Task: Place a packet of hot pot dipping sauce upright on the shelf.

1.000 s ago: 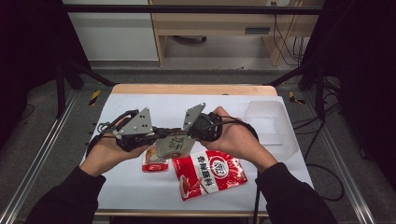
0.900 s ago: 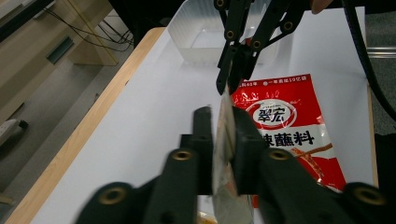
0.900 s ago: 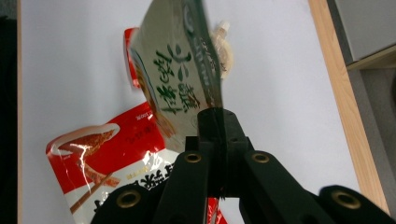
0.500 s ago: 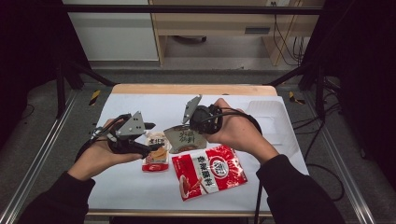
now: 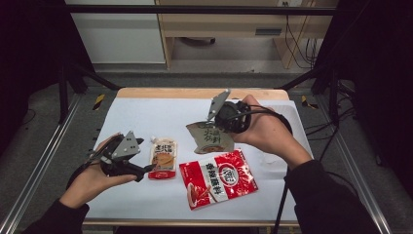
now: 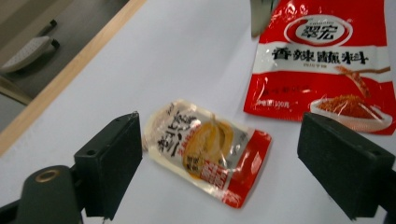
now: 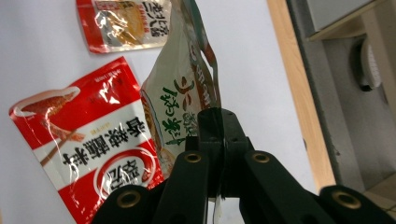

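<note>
A small red and cream sachet (image 5: 163, 157) lies flat on the white table (image 5: 146, 117), with a larger red seasoning packet (image 5: 217, 178) to its right. My left gripper (image 5: 142, 156) sits low just left of the sachet. Its jaws have just been opening and now stand wide, with the sachet (image 6: 205, 154) on the table ahead of them, untouched. My right gripper (image 5: 217, 127) holds a beige packet with green lettering (image 5: 207, 137) above the table. Its jaws (image 7: 219, 121) are shut on the packet's edge (image 7: 182, 93), and the packet hangs over the red packet (image 7: 93, 140).
The table's wooden far edge (image 5: 195, 92) runs across the back, and metal frame rails (image 5: 44, 161) flank both sides. Bare white surface lies at the far left and along the front. A faint clear plastic piece (image 5: 272, 161) lies by the right forearm.
The two grippers were together at the beige packet. My left gripper came away, moved left and down to the small sachet, and opened. My right gripper lifted the beige packet up and back.
</note>
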### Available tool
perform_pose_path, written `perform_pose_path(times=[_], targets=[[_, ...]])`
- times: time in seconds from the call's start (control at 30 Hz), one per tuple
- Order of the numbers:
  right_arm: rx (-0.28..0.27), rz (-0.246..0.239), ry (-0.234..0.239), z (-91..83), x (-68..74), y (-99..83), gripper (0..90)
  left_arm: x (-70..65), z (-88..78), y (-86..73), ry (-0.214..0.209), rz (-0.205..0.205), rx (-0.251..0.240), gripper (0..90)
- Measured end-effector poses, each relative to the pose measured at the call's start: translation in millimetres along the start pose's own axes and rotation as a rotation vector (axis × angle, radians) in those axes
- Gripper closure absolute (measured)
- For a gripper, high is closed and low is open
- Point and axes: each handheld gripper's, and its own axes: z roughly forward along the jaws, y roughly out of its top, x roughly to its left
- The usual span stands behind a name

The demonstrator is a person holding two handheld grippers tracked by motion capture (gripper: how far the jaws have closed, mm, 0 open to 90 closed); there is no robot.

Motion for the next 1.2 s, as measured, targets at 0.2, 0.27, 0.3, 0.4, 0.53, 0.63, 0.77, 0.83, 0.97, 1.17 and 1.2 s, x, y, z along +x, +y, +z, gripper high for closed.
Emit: perform_pose_path(times=[0.2, 0.27, 0.3, 0.4, 0.53, 0.63, 0.77, 0.83, 0.97, 1.17, 1.2], targets=[[-0.022, 0.023, -0.051, -25.6, -8.0, -24.9, 90.0, 4.8, 9.6, -40.2, 0.007, -0.104, 0.016, 12.7], [-0.022, 0.044, -0.066, -32.4, -10.3, -34.7, 90.0, 8.2, 12.3, -51.7, 0.012, -0.136, 0.015, 12.6], [-0.020, 0.052, -0.072, -35.2, -11.6, -39.5, 90.0, 9.6, 13.3, -56.8, 0.009, -0.155, 0.010, 12.6], [-0.012, 0.069, -0.088, -42.6, -14.4, -51.9, 90.0, 11.0, 14.2, -69.6, 0.001, -0.187, -0.010, 12.5], [-0.017, 0.087, -0.104, -53.1, -19.5, -68.1, 90.0, 10.8, 14.6, -85.9, 0.035, -0.224, -0.029, 12.6], [-0.017, 0.116, -0.129, -63.3, -24.5, -85.2, 90.0, 13.1, 15.3, -97.3, 0.048, -0.256, -0.028, 12.0], [-0.005, 0.141, -0.155, -70.9, -27.6, -102.6, 90.0, 17.2, 13.1, -109.5, 0.071, -0.295, -0.053, 11.2], [0.000, 0.155, -0.166, -73.8, -29.1, -111.1, 90.0, 17.7, 12.4, -112.9, 0.072, -0.304, -0.065, 10.5], [0.005, 0.184, -0.185, -79.0, -31.3, -126.4, 90.0, 17.6, 12.4, -117.0, 0.080, -0.302, -0.067, 10.2], [0.010, 0.210, -0.197, -86.0, -31.5, -143.7, 90.0, 19.5, 13.2, -121.4, 0.083, -0.324, -0.075, 9.7], [0.010, 0.210, -0.197, -86.0, -31.5, -143.7, 90.0, 19.6, 14.3, -122.5, 0.084, -0.325, -0.070, 9.7]])
